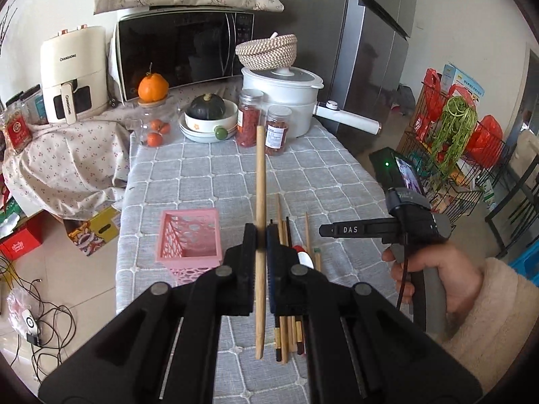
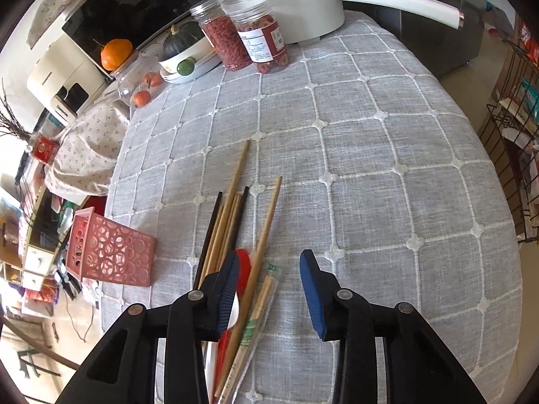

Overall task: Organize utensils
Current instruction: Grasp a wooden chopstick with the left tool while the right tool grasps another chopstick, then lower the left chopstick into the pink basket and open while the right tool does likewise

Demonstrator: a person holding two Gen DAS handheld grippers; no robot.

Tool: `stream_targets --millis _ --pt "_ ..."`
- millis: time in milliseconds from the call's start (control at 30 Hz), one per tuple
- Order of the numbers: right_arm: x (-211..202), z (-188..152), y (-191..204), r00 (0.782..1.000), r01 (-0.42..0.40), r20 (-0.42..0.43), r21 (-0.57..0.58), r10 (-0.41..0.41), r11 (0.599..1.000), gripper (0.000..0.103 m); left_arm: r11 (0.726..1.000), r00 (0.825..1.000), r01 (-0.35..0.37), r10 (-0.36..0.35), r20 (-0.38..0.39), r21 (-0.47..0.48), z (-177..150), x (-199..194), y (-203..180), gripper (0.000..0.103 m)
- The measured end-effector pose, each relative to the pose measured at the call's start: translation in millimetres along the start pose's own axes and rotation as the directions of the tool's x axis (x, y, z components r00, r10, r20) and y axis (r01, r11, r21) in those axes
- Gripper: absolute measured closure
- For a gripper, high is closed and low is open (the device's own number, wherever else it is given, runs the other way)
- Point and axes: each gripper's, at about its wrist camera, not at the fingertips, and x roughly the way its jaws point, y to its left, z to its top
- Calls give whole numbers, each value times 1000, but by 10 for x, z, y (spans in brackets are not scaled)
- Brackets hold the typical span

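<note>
Grey cloth (image 1: 209,175), kitchen table. Left gripper (image 1: 261,235) clamping chopstick (image 1: 260,181), long axis pointing away, above and just right of basket (image 1: 188,239). Right gripper (image 2: 269,269) hanging open over pile (image 2: 235,208), right of basket.

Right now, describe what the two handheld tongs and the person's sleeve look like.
Both are black plastic linkage frames with round silver pivot pins. The left tongs have one black pad and one blue ribbed pad. The right tongs carry blue ribbed pads; seen from the left wrist, their finger reads "DAS", with a grey pistol handle, a thin black cable and a green light. The sleeve is cream fleece.
</note>
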Motion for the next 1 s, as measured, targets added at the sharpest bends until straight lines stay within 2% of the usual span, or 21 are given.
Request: stream_targets --millis 100,300,467,567,600,733,867,1000 --pt "139 47 57 1000 1 -6 -12 -1 1000 69 1000 1000 18 -17 4 -15 -32 22 122 96" --pt "455 104 70 999 40 -38 25 -39 999 70 999 1000 4 -4 -7 -39 -119 31 287 96" --pt "584 102 125 995 97 -29 6 -97 995 75 998 1000 -9 9 -1 -54 -131 9 357 96" --pt "602 74 168 994 110 -22 -29 -110 994 93 997 1000 -8 8 1 -71 -133 20 392 96" --pt "591 59 165 994 112 -6 -29 -112 993 94 997 1000 -14 15 9 -69 -128 17 392 96" --pt "444 47 128 996 89 23 -1 -89 996 96 994 999 -9 14 50 -105 -90 -60 463 96" --pt "63 8 200 993 65 97 -38 -61 997 97 992 994 -2 16 106 -126 -34 -187 504 96" --pt "-359 -62 308 984 39 175 -71 -26 997 97 989 979 -6 36 199 -147 30 -355 531 96"
